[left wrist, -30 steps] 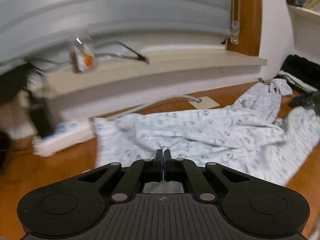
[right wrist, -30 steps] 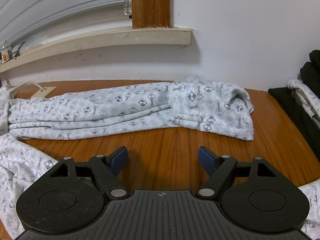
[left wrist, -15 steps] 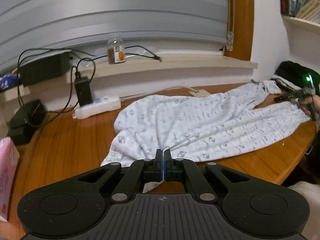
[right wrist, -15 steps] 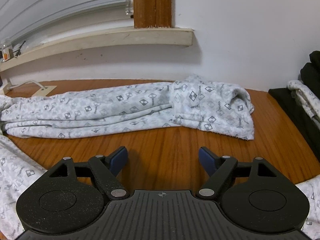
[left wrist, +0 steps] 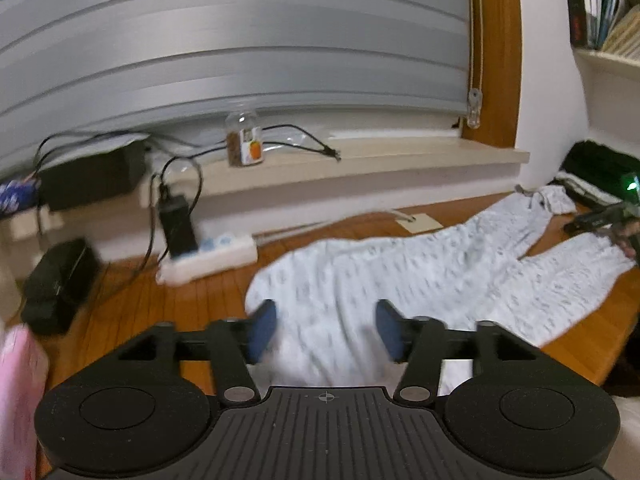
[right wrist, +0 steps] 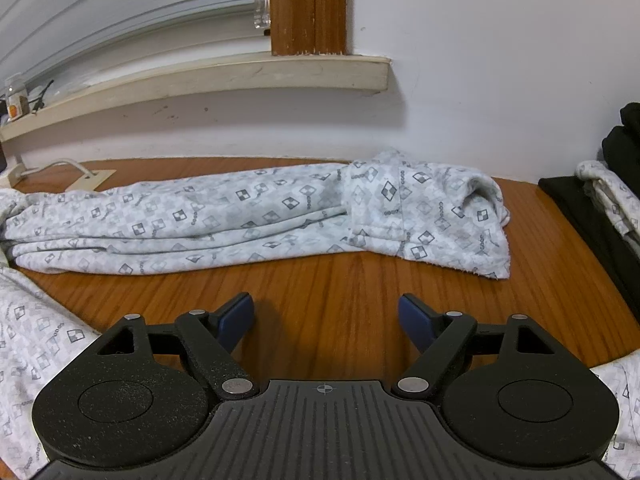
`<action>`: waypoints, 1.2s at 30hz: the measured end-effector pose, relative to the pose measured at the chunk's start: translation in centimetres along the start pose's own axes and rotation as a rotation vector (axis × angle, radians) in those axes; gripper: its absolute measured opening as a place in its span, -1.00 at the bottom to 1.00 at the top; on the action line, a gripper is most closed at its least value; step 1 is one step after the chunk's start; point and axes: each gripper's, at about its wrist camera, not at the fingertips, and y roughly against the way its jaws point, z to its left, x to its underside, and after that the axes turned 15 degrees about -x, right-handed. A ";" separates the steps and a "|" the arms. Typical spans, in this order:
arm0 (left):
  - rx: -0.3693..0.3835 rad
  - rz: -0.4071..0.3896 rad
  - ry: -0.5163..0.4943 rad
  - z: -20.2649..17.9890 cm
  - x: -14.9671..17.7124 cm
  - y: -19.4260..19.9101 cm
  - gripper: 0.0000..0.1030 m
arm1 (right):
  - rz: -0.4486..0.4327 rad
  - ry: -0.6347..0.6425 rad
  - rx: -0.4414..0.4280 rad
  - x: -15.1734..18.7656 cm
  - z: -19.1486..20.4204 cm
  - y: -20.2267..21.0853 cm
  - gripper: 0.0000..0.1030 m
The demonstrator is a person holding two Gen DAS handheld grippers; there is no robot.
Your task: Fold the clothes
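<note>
White patterned pajama trousers [left wrist: 420,280] lie spread flat over the wooden table [left wrist: 132,312], waist end nearest me, legs running off to the right. My left gripper [left wrist: 326,330] hovers above the waist end with its jaws opening; the cloth lies beneath them and the pads do not press it. In the right wrist view one trouser leg [right wrist: 240,220] stretches across the table with its cuff folded at the right. My right gripper [right wrist: 326,322] stands open over bare wood in front of that leg, holding nothing. The right gripper [left wrist: 600,220] also shows at the far right of the left wrist view.
A white power strip [left wrist: 208,258] with a black adapter [left wrist: 178,226], black boxes [left wrist: 60,284] and cables sit at the left. A jar [left wrist: 244,140] stands on the window ledge. Dark folded clothes [right wrist: 600,208] lie at the right. A pink object [left wrist: 16,392] is at the near left.
My left gripper let go of the trouser cloth and its jaws came apart as it drew back and rose. The cloth now lies flat. The right gripper has not moved.
</note>
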 end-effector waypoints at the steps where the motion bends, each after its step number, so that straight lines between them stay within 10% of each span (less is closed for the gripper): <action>1: -0.003 0.007 -0.003 -0.1 -0.6 -1.1 0.24 | 0.000 0.000 0.000 0.0 0.0 0.0 0.55; 14: 0.011 0.263 -0.042 -1.0 -4.6 -16.6 0.24 | 0.003 -0.001 -0.006 0.0 0.1 0.0 0.60; 17: 0.025 0.287 -0.122 -2.7 -4.6 -17.5 -0.10 | 0.002 -0.003 -0.009 0.0 0.1 0.0 0.60; 19: 0.046 0.288 -0.146 -3.3 -4.4 -17.3 -0.90 | 0.001 -0.003 -0.011 0.0 0.0 0.0 0.60; 20: 0.059 0.288 -0.140 -3.4 -4.4 -17.0 -0.94 | 0.001 -0.004 -0.011 0.0 0.0 0.1 0.61; 28: -0.163 -0.019 -0.011 0.6 -7.4 -7.8 -0.94 | -0.034 0.002 0.006 0.1 -0.2 0.6 0.61; 33: -0.200 0.016 -0.042 1.3 -7.4 -7.5 -0.86 | -0.042 -0.010 0.004 0.1 -0.6 0.8 0.61; 36: -0.200 0.045 -0.055 0.4 -6.4 -8.4 -0.43 | -0.041 -0.012 0.007 0.1 -0.7 0.8 0.61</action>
